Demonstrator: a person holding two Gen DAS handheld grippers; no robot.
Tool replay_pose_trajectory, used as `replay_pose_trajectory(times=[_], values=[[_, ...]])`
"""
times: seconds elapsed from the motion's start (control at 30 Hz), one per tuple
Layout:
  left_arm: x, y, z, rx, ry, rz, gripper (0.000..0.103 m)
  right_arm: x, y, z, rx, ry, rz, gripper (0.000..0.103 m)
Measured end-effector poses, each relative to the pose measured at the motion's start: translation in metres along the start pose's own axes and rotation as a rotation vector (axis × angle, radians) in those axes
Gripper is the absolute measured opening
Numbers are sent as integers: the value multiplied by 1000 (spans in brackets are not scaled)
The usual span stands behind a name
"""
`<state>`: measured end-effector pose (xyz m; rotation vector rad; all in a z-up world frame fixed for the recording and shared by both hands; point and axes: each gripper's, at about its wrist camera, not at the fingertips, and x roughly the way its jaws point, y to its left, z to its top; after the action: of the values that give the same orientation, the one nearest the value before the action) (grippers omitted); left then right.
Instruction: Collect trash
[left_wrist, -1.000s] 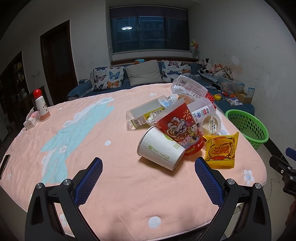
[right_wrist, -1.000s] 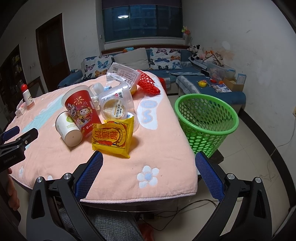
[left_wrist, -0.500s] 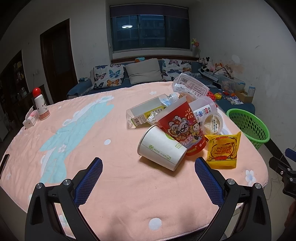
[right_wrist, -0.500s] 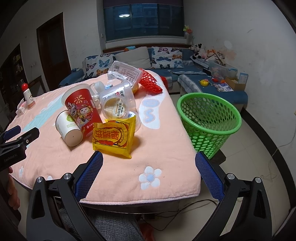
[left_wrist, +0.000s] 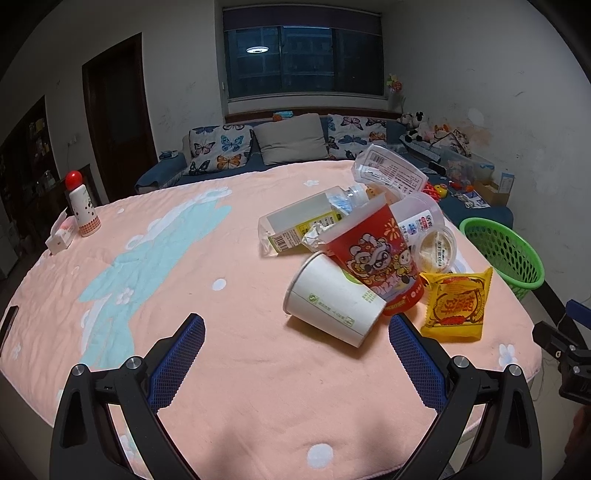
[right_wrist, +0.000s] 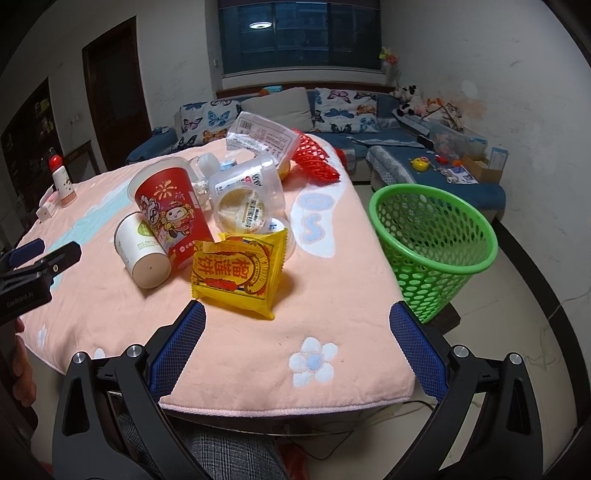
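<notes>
Trash pile: on the pink table cover (right_wrist: 332, 302), right-hand half of the table, all pieces touching or overlapping.
- Yellow snack packet (right_wrist: 240, 275): nearest the table's near edge, lying flat, its far edge resting against the red cup.
- Red printed cup (right_wrist: 173, 218): tipped over, leaning on the white cup.
- White paper cup (left_wrist: 332, 301): on its side, mouth toward the left gripper's camera, base toward the right one.
- Clear plastic tub (right_wrist: 245, 195) with a round lidded cup at its mouth: just behind the packet.
- Clear bottle (left_wrist: 299, 225): lying flat, far left of the pile.
- Clear labelled bag (right_wrist: 262, 136) and red mesh (right_wrist: 314, 158): far side of the pile.

Green basket (right_wrist: 432, 236): on the floor just right of the table, upright; what shows of its inside holds nothing.

Left gripper (left_wrist: 295, 363): claw spread wide, empty, above the near table edge, white cup just ahead of it.
Right gripper (right_wrist: 297, 349): claw spread wide, empty, above the near right corner, packet just ahead to the left, basket ahead to the right.

Other items, far left of the table, well apart from the pile: white bottle with red cap (left_wrist: 83, 206), small pink box (left_wrist: 61, 236).

Progress: judged not yet begun. No piece is gripped or binned; every piece listed is left to move.
</notes>
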<state>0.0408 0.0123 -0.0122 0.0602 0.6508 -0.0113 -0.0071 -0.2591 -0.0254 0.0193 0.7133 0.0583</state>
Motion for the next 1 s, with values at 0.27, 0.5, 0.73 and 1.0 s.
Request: replay_pose_trajectory(times=[0.27, 0.5, 0.73, 1.0], values=[[7, 12, 5, -11, 7, 7, 97, 20, 7, 9, -35, 26, 51, 98], [16, 19, 8, -16, 20, 0, 97, 46, 10, 19, -53, 52, 79, 94], [24, 22, 12, -4, 19, -26, 97, 75, 7, 24, -27, 100, 127, 86], [36, 19, 22, 21, 23, -106, 97, 98, 6, 26, 1, 134, 188, 72]])
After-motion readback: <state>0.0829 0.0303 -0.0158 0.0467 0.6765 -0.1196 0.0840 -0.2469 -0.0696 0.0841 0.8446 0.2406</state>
